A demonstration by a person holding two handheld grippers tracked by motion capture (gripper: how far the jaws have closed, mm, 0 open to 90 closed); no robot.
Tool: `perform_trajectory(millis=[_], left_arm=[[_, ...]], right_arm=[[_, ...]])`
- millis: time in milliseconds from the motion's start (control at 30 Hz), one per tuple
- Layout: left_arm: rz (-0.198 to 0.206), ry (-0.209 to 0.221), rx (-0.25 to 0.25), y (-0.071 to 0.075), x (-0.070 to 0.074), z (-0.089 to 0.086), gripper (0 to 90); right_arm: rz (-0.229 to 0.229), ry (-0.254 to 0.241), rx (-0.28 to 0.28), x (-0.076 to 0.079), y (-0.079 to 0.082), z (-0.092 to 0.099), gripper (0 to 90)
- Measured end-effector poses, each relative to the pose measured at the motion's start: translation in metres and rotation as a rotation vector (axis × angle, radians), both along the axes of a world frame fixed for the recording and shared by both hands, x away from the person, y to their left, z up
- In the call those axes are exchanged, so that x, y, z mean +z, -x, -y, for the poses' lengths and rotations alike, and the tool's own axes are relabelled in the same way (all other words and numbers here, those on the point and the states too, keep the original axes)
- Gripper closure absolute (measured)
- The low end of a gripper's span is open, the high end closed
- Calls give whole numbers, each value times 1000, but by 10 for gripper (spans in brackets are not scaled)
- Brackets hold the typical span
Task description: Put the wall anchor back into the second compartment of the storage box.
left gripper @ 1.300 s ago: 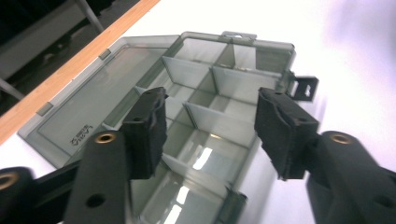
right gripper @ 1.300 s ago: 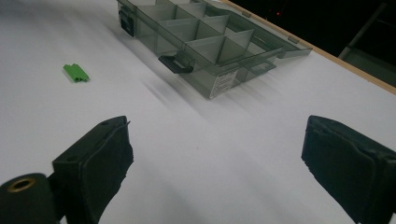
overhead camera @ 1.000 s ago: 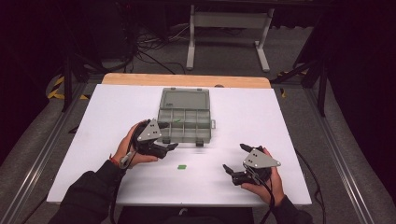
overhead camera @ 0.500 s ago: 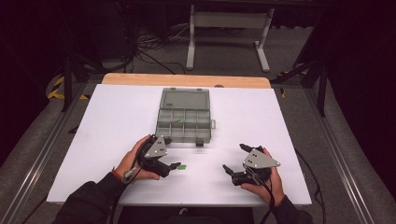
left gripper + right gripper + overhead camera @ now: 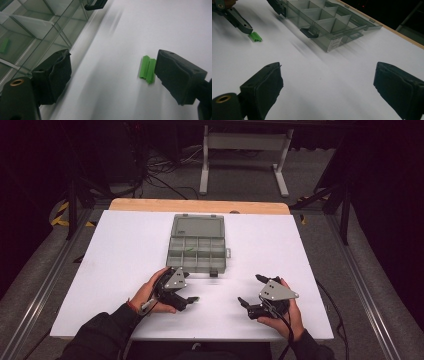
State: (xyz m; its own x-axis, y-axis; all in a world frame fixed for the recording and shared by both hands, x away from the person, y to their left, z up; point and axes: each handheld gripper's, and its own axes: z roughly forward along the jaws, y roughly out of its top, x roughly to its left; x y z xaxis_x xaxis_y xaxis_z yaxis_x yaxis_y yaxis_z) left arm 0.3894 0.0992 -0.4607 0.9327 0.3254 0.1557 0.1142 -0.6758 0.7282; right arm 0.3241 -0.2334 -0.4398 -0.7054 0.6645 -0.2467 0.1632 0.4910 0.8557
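The left claw (image 5: 110,75) stood apart over the worktop (image 5: 125,250), one jaw just beside a green plug (image 5: 147,69); the right claw (image 5: 329,87) stood apart too.

The small ribbed piece (image 5: 148,69) was bright green — a second green bit (image 5: 4,45) lay in the smoky translucent grey organiser box (image 5: 196,245). The table (image 5: 120,255) was plain white, its far edge pale wood — both grippers' jaws were matt black

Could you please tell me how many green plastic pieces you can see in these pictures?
2. One green piece lies on the white table, beside one pad of the open left gripper. Another lies inside a compartment of the organizer box. Others may be hidden.
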Motion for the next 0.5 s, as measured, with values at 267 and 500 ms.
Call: perform_trajectory(millis=[267,500], left_arm=[[-4,21,16,-6,1,2,159],[-27,11,10,-8,-1,3,158]], right_arm=[[-4,1,0,0,0,1,86],[-9,8,4,-1,-1,0,86]])
